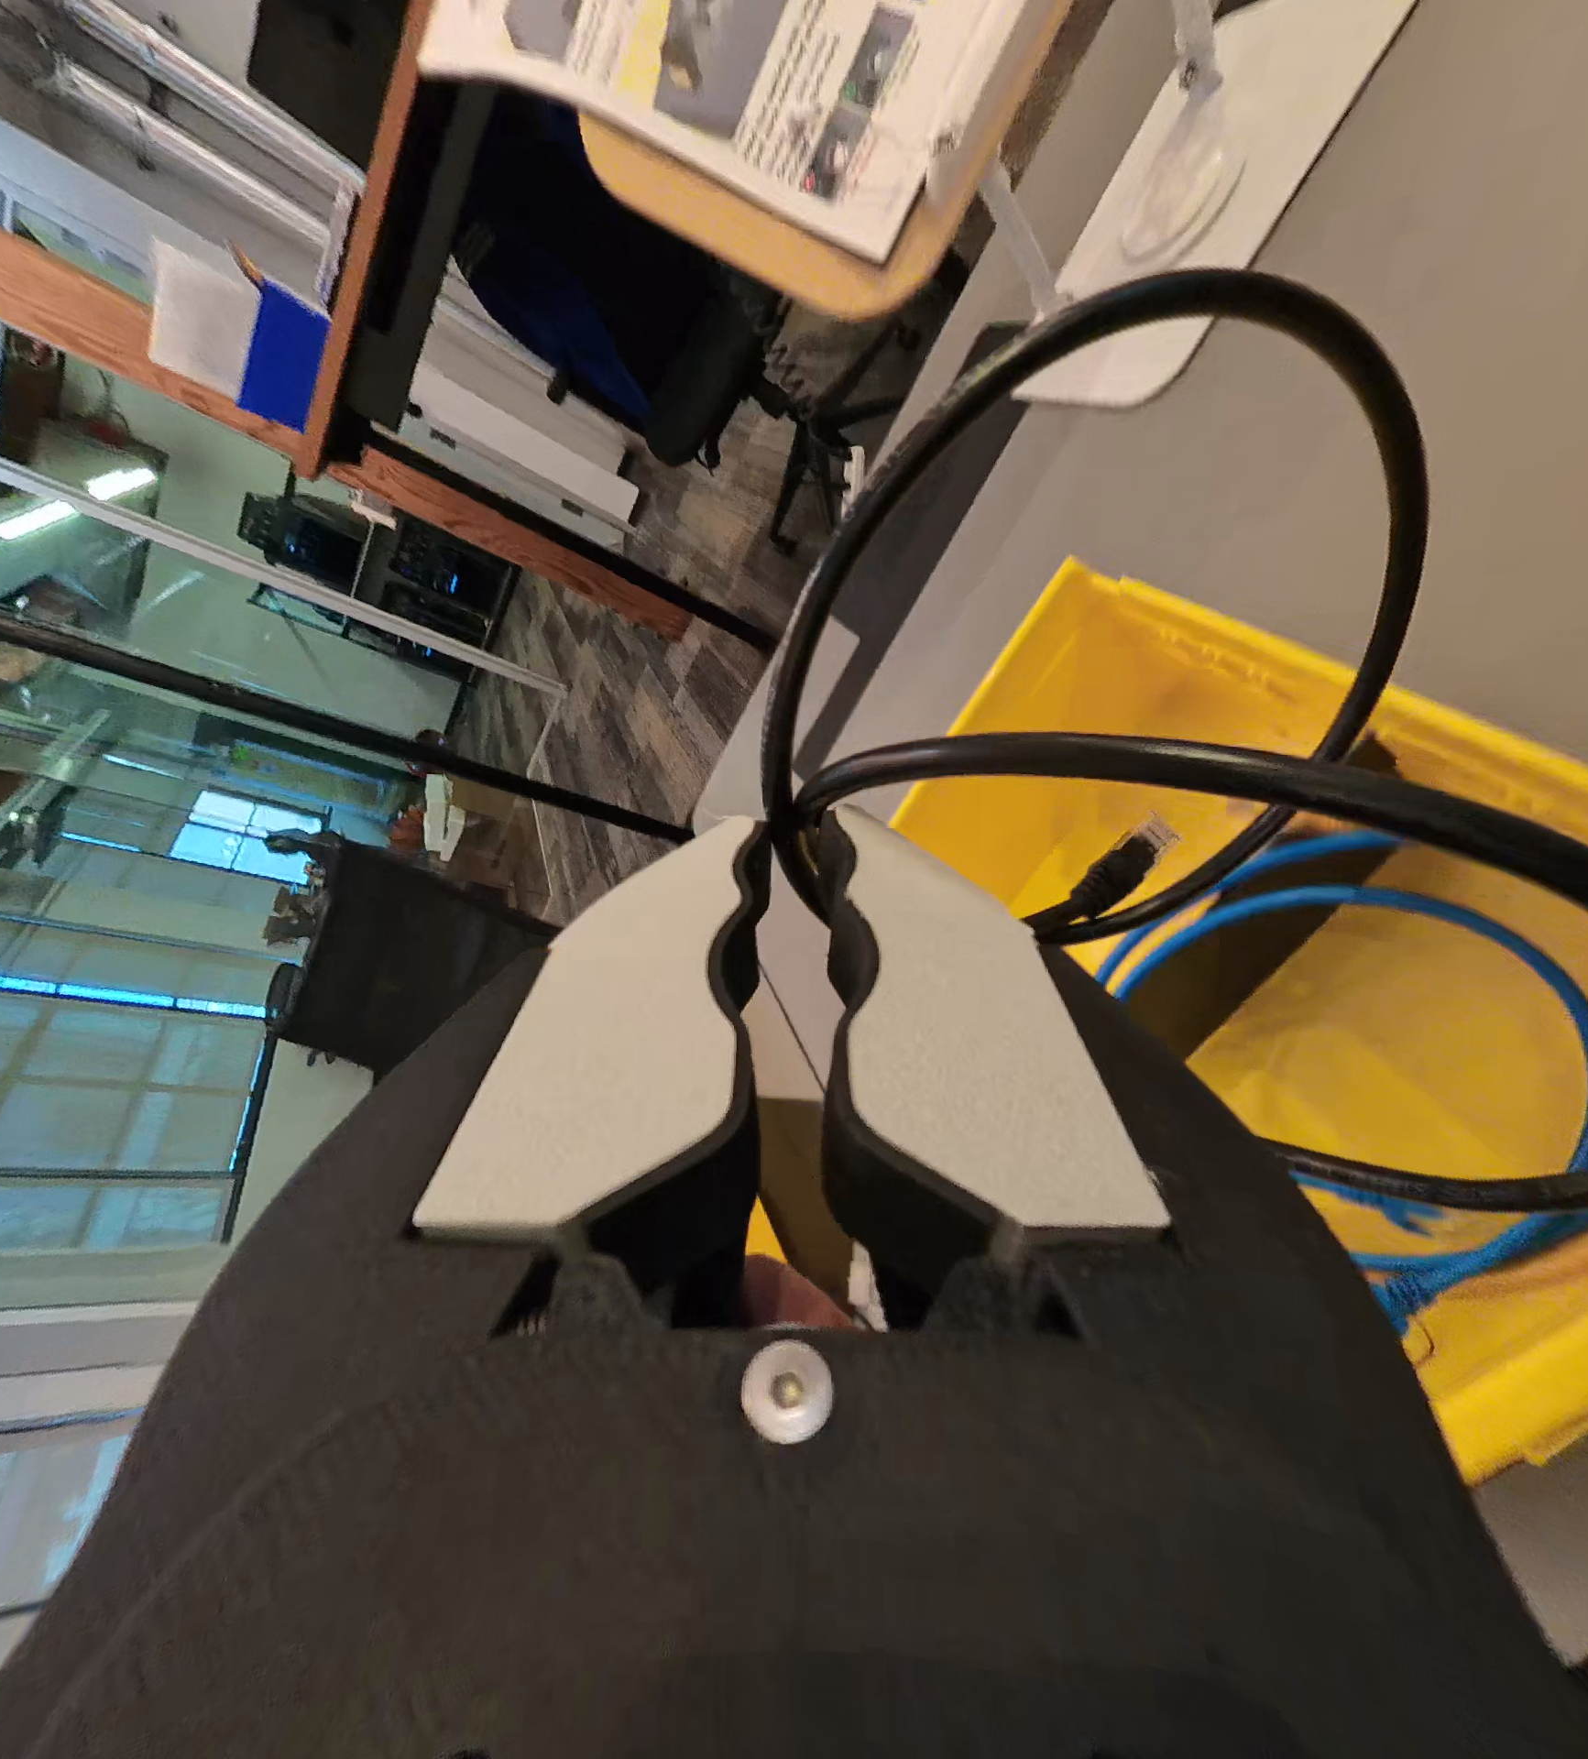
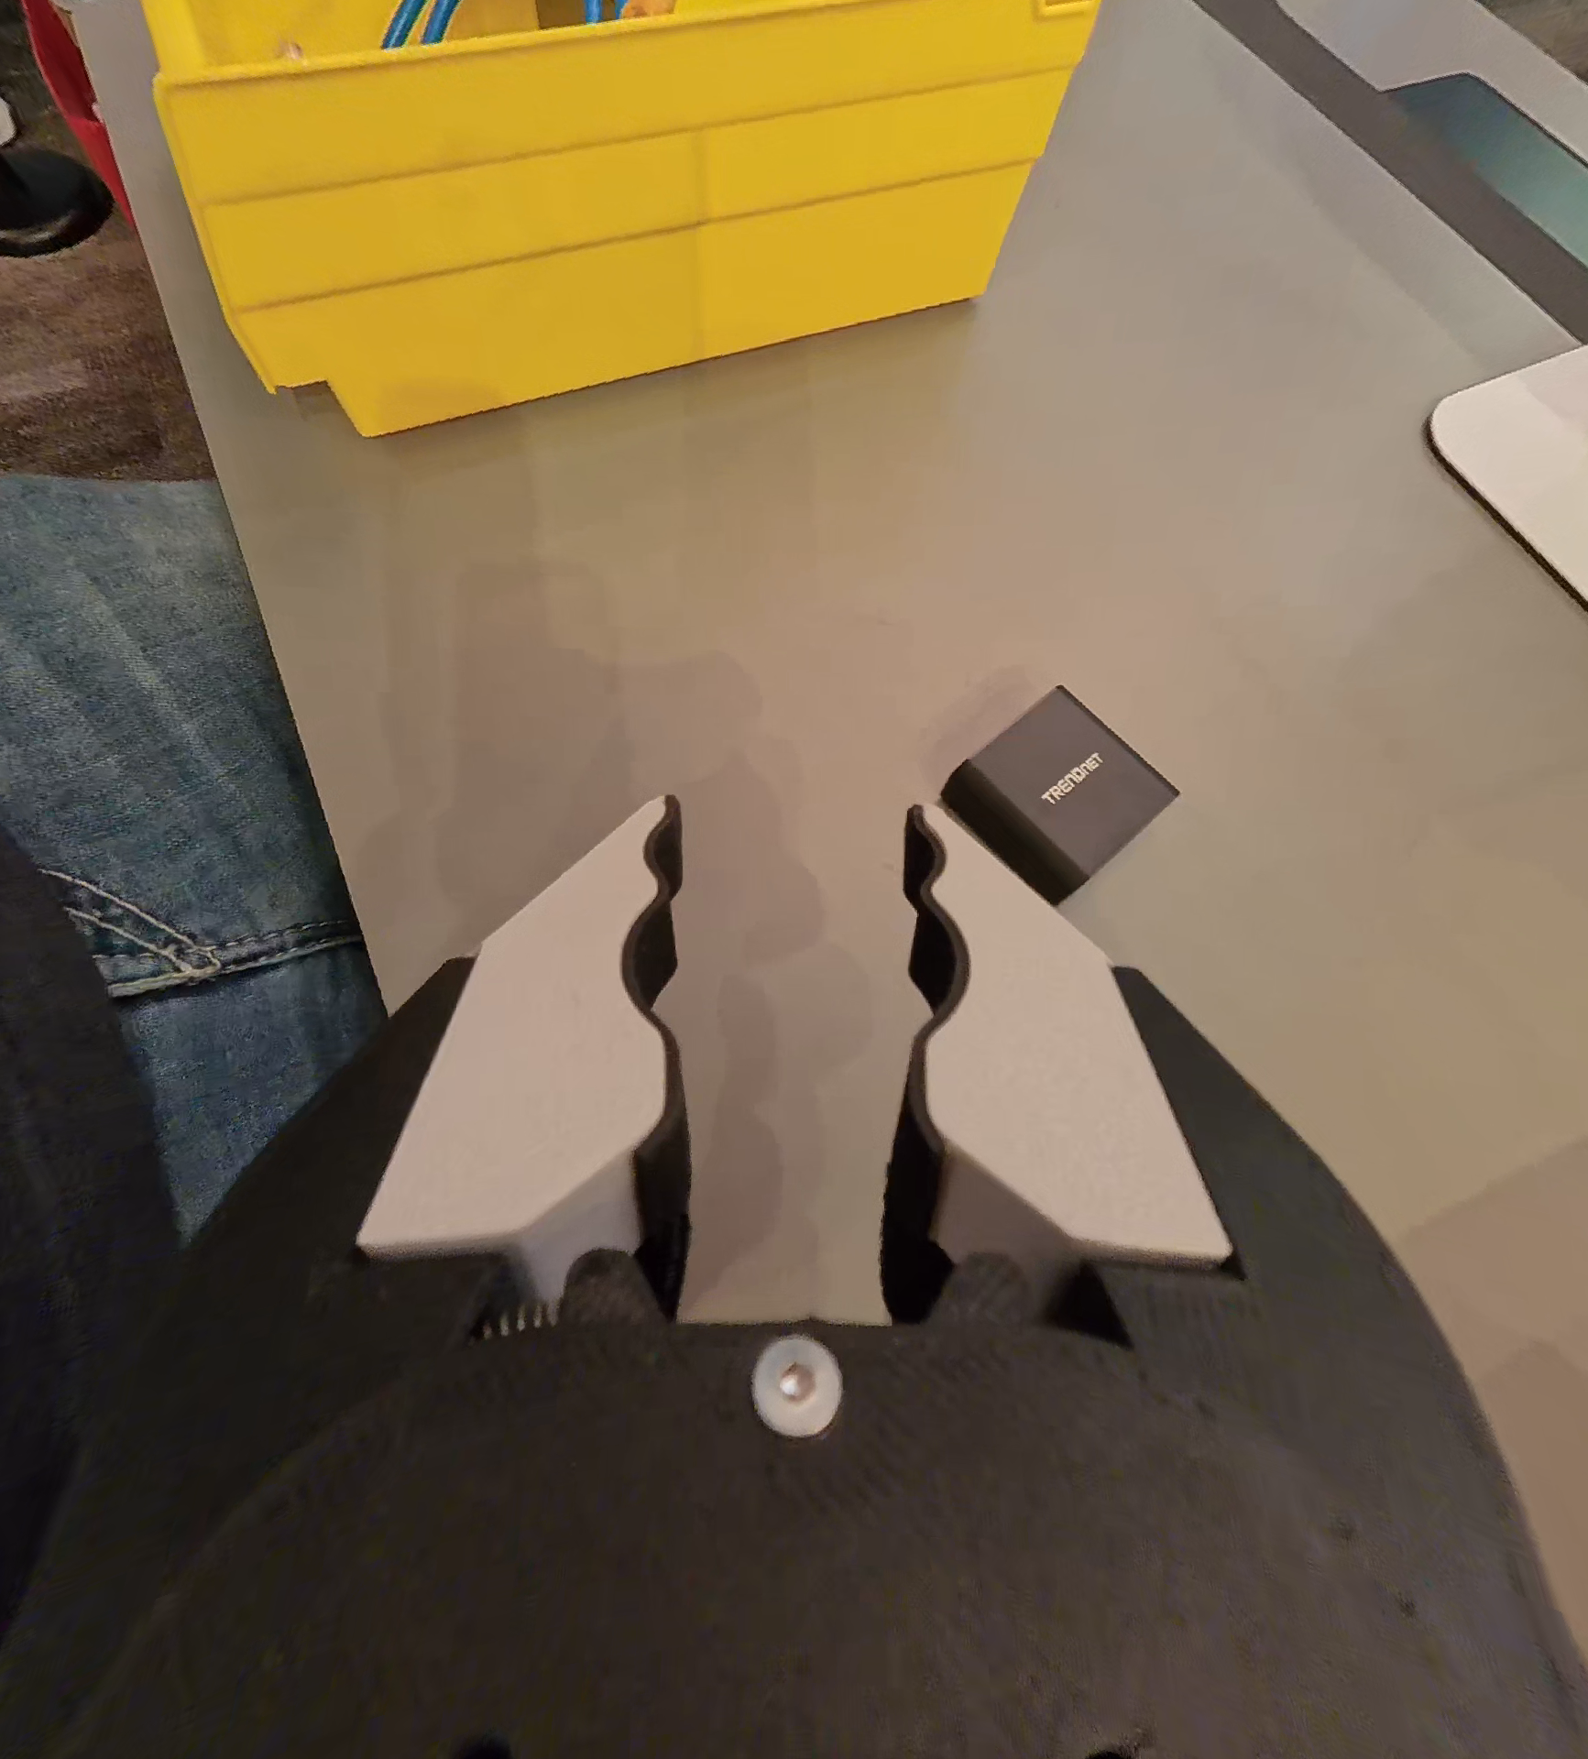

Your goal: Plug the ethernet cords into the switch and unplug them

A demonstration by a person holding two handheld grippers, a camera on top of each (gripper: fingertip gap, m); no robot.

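My left gripper (image 1: 799,838) is shut on a black ethernet cord (image 1: 1399,476) at its fingertips and holds it up in the air, the view tilted sideways. The cord loops above the gripper, and its clear plug (image 1: 1142,847) hangs over a yellow bin (image 1: 1151,647). A coiled blue ethernet cord (image 1: 1532,971) lies inside that bin. My right gripper (image 2: 790,819) is open and empty, low over the grey table (image 2: 1151,533). The small black switch (image 2: 1061,790) lies on the table just right of my right fingertip. Its ports are hidden from view.
The yellow bin (image 2: 618,238) stands at the table's far side, with blue cord showing at its top. A white pad (image 2: 1570,495) lies at the right edge. A person's jeans-clad leg (image 2: 104,723) is left of the table. Chairs and desks stand beyond the table. Spacing between my two grippers at the tips: around 35 cm.
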